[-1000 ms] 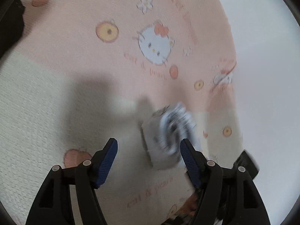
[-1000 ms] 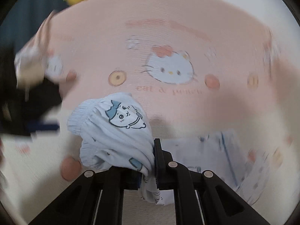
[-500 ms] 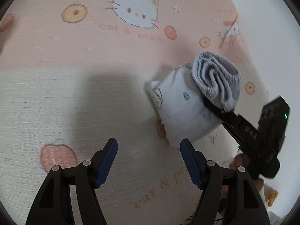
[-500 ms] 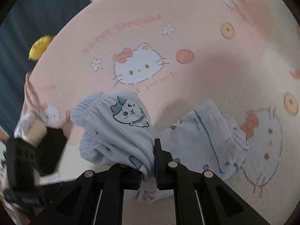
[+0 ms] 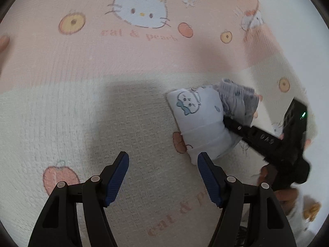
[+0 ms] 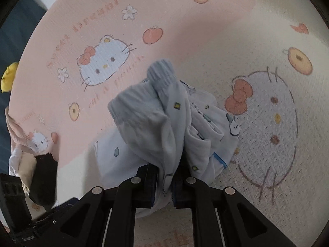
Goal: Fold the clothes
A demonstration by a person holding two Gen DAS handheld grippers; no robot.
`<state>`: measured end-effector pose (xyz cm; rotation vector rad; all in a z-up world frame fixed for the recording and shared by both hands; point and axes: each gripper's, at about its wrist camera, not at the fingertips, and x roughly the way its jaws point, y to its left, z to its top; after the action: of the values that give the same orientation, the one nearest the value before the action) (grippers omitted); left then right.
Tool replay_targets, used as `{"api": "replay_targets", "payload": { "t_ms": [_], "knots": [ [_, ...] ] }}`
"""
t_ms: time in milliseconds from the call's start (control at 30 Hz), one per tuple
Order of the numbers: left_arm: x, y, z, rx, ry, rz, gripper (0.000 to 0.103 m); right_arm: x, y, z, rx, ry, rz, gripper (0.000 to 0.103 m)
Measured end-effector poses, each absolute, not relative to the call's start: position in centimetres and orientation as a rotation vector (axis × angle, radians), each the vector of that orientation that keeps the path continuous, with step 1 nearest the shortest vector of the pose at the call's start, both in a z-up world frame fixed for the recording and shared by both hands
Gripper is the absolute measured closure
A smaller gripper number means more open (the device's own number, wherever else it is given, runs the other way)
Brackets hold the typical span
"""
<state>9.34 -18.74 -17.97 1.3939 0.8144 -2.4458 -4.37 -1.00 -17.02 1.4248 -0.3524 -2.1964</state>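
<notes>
A pale blue child's garment (image 6: 164, 127), folded into a thick bundle and printed with small cartoon figures, lies on a pink and cream blanket (image 5: 82, 107) patterned with white cat faces, peaches and the words "cat & peach". In the right wrist view, the right tool (image 6: 165, 182) is clamped narrowly on the near edge of this bundle, with cloth bunched between its two black fingers and a ribbed cuff (image 6: 161, 72) sticking up at the far end. A second layer of the same pale blue fabric, edged with a darker blue trim, spreads out to the right beneath the pinched fold. In the left wrist view, the left tool (image 5: 163, 177) hangs above the cream part of the blanket with its blue-padded fingers (image 5: 116, 177) spread wide and nothing between them. The bundle sits just beyond and to the right of that tool's right finger, and the right tool reaches in from the right edge to grip it. A small yellow object (image 6: 8, 76) lies off the blanket at the far left of the right wrist view, too blurred to identify.
</notes>
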Motion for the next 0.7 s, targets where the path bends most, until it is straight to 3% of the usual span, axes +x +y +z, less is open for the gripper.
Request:
{"api": "replay_targets", "payload": {
  "t_ms": [100, 167, 333, 467, 700],
  "knots": [
    [8.4, -16.9, -17.6, 1.406, 0.634, -2.48, 0.036, -4.4, -1.0, -15.6, 1.375, -0.26, -2.216, 0.082],
    [7.8, -15.8, -17.2, 1.398, 0.508, -2.5, 0.036, -4.5, -0.9, -14.6, 1.336, -0.202, -2.235, 0.07],
    [6.5, -12.2, -16.8, 1.354, 0.27, -2.57, 0.036, -4.6, -0.8, -12.6, 1.235, -0.071, -2.266, 0.055],
    [5.5, -10.2, -17.7, 1.337, 0.066, -2.576, 0.036, -4.6, -0.7, -12.1, 1.214, -0.059, -2.253, 0.039],
    [4.4, -8.5, -18.0, 1.341, -0.13, -2.586, 0.036, -7.1, -0.5, -11.9, 1.247, -0.234, -2.21, 0.039]
  ]
}}
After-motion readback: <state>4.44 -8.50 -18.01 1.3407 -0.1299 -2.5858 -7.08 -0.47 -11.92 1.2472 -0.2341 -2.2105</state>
